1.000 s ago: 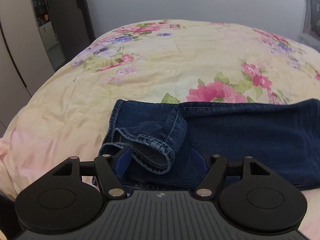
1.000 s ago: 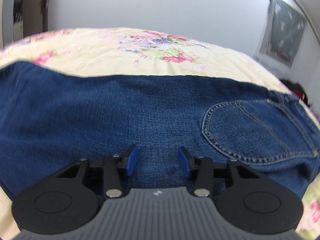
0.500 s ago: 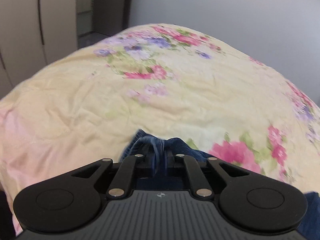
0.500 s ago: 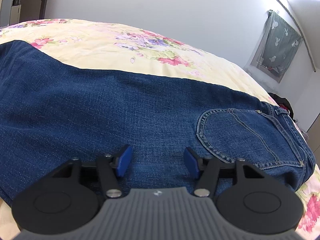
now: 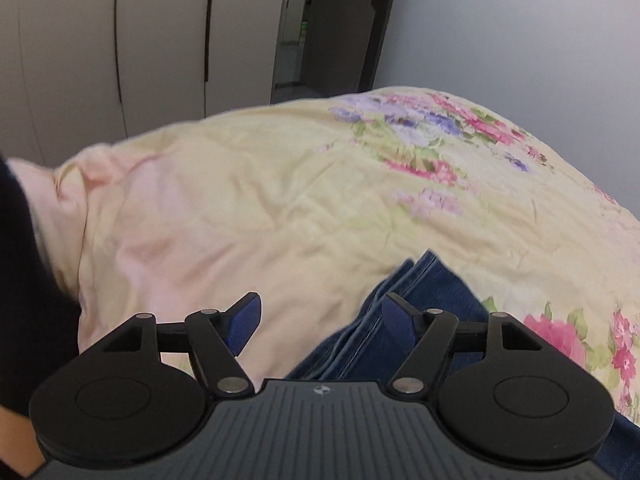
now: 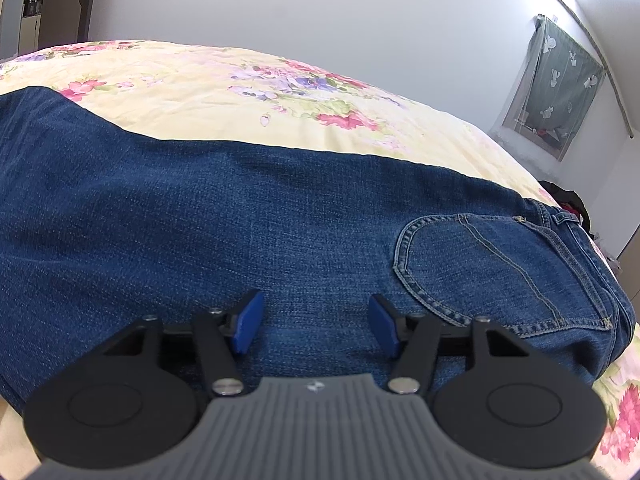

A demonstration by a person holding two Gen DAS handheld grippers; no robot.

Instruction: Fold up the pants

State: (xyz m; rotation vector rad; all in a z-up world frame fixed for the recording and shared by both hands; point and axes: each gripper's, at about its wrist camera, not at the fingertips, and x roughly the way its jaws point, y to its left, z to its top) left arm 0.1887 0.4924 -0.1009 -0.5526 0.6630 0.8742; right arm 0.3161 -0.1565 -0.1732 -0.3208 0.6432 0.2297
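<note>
Dark blue denim pants (image 6: pixel 248 216) spread flat across pale yellow floral bedspread (image 6: pixel 192 92), lengthwise left to right in right wrist view, stitched back pocket (image 6: pixel 492 268) and waistband end toward right. Leg-end edge of same pants (image 5: pixel 404 320) poking into left wrist view, lower centre-right, layered hems visible, lying on bedspread (image 5: pixel 248 208).

Left black two-finger gripper with blue pads (image 5: pixel 319 322) spread wide, released, nothing between pads. Right blue pad (image 5: pixel 394 322) over denim edge, left pad over bare bedspread; contact with cloth unclear. Some motion blur in this view.

Right black two-finger gripper with blue pads (image 6: pixel 315 324) also spread wide, released, just above mid-leg denim, left of back pocket. Touching or hovering: cannot tell.

Beige wardrobe doors (image 5: pixel 104 52) and dark doorway (image 5: pixel 332 28) behind bed in left view. Grey-green patterned wall hanging (image 6: pixel 556 84) on white wall at right in right view. Dark clothing heap (image 6: pixel 568 204) past waistband end, too small to identify.
</note>
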